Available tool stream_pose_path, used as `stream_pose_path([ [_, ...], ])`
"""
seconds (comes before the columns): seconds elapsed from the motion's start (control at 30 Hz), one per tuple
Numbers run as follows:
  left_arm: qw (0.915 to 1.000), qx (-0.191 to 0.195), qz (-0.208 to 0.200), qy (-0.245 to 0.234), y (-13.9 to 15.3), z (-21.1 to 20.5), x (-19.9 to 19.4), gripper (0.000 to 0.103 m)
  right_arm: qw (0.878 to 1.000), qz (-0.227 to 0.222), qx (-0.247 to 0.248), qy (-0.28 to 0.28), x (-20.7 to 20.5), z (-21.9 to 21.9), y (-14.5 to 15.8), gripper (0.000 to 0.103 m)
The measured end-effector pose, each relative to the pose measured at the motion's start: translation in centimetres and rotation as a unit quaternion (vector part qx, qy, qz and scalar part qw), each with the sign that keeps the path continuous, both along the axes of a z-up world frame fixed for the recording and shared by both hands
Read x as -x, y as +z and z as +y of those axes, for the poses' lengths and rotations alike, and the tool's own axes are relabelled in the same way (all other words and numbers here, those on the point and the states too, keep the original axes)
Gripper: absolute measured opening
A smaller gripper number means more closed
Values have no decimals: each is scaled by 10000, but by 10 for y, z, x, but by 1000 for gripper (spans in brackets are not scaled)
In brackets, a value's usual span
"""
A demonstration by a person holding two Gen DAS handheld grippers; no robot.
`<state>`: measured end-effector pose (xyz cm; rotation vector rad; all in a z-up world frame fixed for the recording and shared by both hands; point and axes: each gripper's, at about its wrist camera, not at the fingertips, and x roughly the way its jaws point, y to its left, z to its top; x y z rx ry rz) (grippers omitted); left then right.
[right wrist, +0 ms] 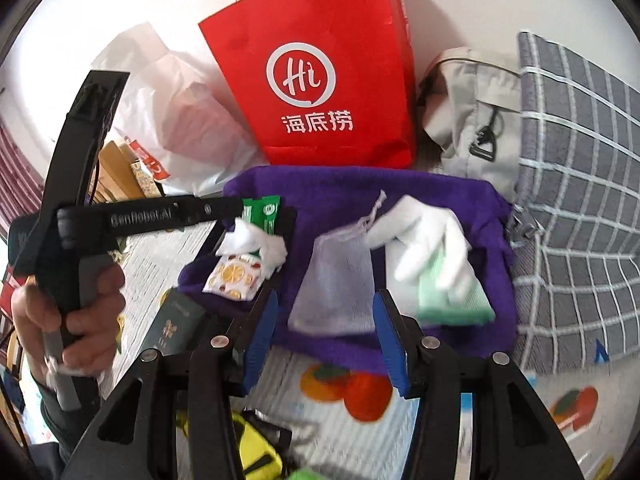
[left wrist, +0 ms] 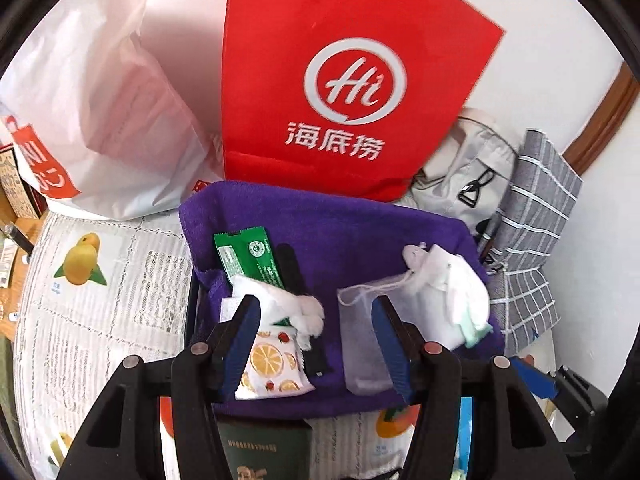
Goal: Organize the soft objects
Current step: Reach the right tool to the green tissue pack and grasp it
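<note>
While both grippers gape wide and empty, the mesh pouch (right wrist: 334, 284) lies on the purple towel (right wrist: 420, 188)

A white wall (left wrist: 560, 20) is standing behind the clutter, brown wooden trim (left wrist: 604, 120) is running along it, daylight is falling evenly.

Mesh pouch (right wrist: 334, 286) — on purple towel (right wrist: 400, 192)

purple towel (left wrist: 340, 224) | red paper bag (left wrist: 320, 80), white logo and lettering | grey cloth (right wrist: 576, 184), white grid lines | green sachet (left wrist: 248, 256), white print | white packet (left wrist: 272, 364), orange citrus slices | pale translucent mesh pouch (right wrist: 336, 284) | white glove (right wrist: 432, 240) | mint-green cloth (right wrist: 452, 300) | beige bag (right wrist: 472, 120) | blue gripper pads (right wrist: 264, 336)
</note>
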<state>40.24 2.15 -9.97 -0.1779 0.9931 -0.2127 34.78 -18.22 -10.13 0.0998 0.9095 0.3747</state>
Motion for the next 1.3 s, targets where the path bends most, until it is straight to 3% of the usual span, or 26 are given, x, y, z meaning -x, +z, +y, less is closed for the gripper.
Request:
stream_pose_path([
  [0.4,9997,-186,-97,105,1,7,84,56,9994,325,-32,98,73,-14,-31,57],
  [0.73,9996,-138,104,210,-25,21,148,56,9941,438,641,755,133,7,-64,58],
  [1.0,9996,11,171,238,-37,33,179,56,9777,212,1795,1071,149,34,-84,58],
  [1.13,9996,23,159,246,-39,41,188,56,9684,286,2141,1244,145,43,-95,72],
  [1.3,9994,101,176,296,-41,50,193,56,9622,333,2390,1266,140,49,-107,77],
])
